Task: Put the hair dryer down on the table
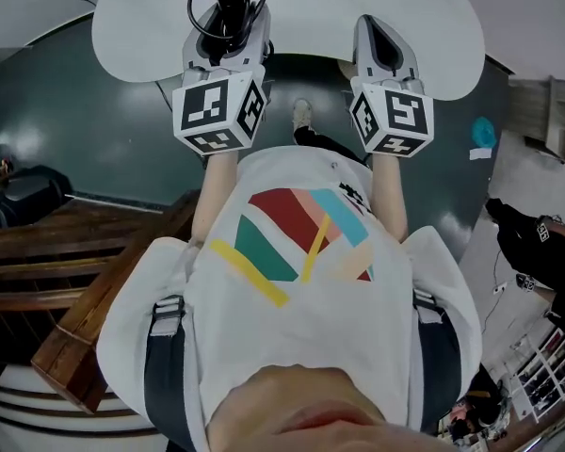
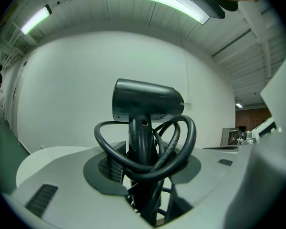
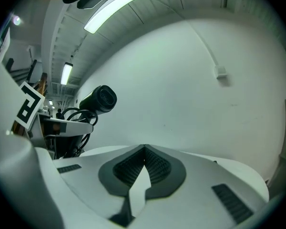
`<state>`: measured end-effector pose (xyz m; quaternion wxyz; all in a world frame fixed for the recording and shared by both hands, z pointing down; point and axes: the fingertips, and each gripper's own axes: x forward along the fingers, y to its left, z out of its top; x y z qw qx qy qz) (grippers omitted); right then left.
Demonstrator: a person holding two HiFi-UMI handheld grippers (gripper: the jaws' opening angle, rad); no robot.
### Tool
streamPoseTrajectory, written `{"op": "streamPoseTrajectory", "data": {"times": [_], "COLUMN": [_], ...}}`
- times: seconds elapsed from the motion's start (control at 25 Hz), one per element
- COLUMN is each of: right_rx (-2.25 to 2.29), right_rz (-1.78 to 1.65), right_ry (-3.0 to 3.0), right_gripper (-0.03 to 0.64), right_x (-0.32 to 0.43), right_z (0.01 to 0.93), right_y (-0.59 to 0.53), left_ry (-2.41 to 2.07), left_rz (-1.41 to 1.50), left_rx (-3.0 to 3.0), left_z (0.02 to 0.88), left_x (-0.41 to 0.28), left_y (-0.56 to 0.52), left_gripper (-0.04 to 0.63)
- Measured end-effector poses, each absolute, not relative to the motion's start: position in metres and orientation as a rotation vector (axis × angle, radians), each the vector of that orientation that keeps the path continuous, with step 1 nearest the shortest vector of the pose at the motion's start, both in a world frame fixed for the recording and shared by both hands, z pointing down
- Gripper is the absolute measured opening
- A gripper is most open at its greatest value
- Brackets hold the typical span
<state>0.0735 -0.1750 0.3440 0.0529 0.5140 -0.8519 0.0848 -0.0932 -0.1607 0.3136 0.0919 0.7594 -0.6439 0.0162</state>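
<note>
Jaws of the left gripper [image 2: 144, 174] are clamped on the straight handle of a matte black plastic hair dryer [image 2: 148, 101], T-shaped, with a short round barrel. The handle runs straight out along the jaws and stands upright in the centre of the left gripper view. The barrel lies crosswise above it. A thick, glossy black rubber cord [image 2: 191, 135] loops in loose coils round the handle, just past the ribbed dark pads. In the head view the hair dryer sits at the top centre of the frame, beyond the left gripper's tip, and rests on nothing visible.

The right gripper [image 3: 144, 148], smooth white plastic with dark ribbed pads, has its jaws closed tip to tip on nothing. It is right of centre in the head view, level with the left gripper. Its own view shows the hair dryer at middle left, round barrel end towards it. Only the left gripper carries the load, so the setting-down looks like its job.

A broad, smooth white surface [image 1: 141, 26] spreads across the top of the head view beyond both grippers; I cannot tell whether it is the table top or a wall. Around it lies a dark teal floor [image 1: 75, 130], with brown wooden slats [image 1: 38, 252] at lower left. The person's white T-shirt with coloured stripes [image 1: 264, 347] fills the lower centre.
</note>
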Motion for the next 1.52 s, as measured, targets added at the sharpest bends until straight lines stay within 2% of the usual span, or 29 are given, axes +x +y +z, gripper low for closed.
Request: {"op": "streamPoseTrajectory", "data": {"times": [0.52,0.92,1.52], "right_rx": [1.456,1.528,1.629], "right_rz": [0.204,0.222,0.049], "right_ry": [-2.632,-2.657,-2.599], "right_gripper": [0.010,0.011,0.011], "right_x": [0.071,0.075,0.060], "right_z": [0.338,0.324,0.302], "right_y": [-0.254,-0.276,-0.280], "left_ry": [-2.000,-1.971,-1.943], "left_rz": [0.101,0.044,0.050], "left_rx": [2.163,2.148,2.280], "left_z": [0.311,0.298,0.287], "left_x": [-0.096,-0.096,-0.103], "left_y": [-0.234,-0.262,-0.279], "left_gripper": [0.225,0.225,0.225]}}
